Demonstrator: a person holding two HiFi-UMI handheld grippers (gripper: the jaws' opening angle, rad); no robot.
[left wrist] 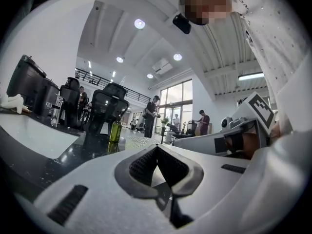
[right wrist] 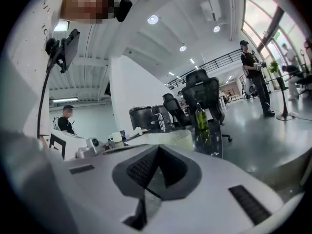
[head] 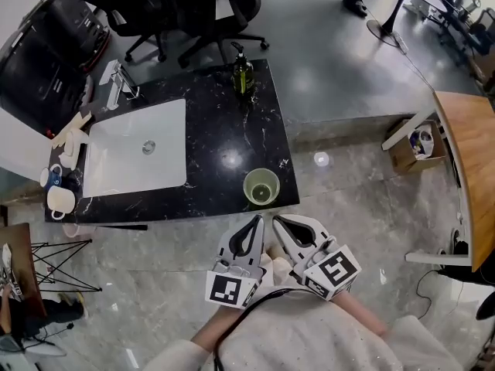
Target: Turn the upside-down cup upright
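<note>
A pale green cup (head: pixel 261 186) stands upright, mouth up, at the near right corner of the black marble counter (head: pixel 224 130). It stands just beyond the tips of both grippers. My left gripper (head: pixel 255 222) and right gripper (head: pixel 280 222) are side by side close to my body, off the counter's front edge. Both are shut with nothing between the jaws. In the right gripper view the cup (right wrist: pixel 171 139) shows just past the shut jaws of the right gripper (right wrist: pixel 158 148). In the left gripper view its rim (left wrist: pixel 139 141) peeks over the shut left gripper (left wrist: pixel 157 147).
A white sink (head: pixel 116 157) is set in the counter's left half, with a faucet (head: pixel 120 83) behind it. A green bottle (head: pixel 242 74) stands at the far edge. White mugs (head: pixel 59 198) sit at the left end. Office chairs (head: pixel 201 14) and a wooden table (head: pixel 472 153) stand around.
</note>
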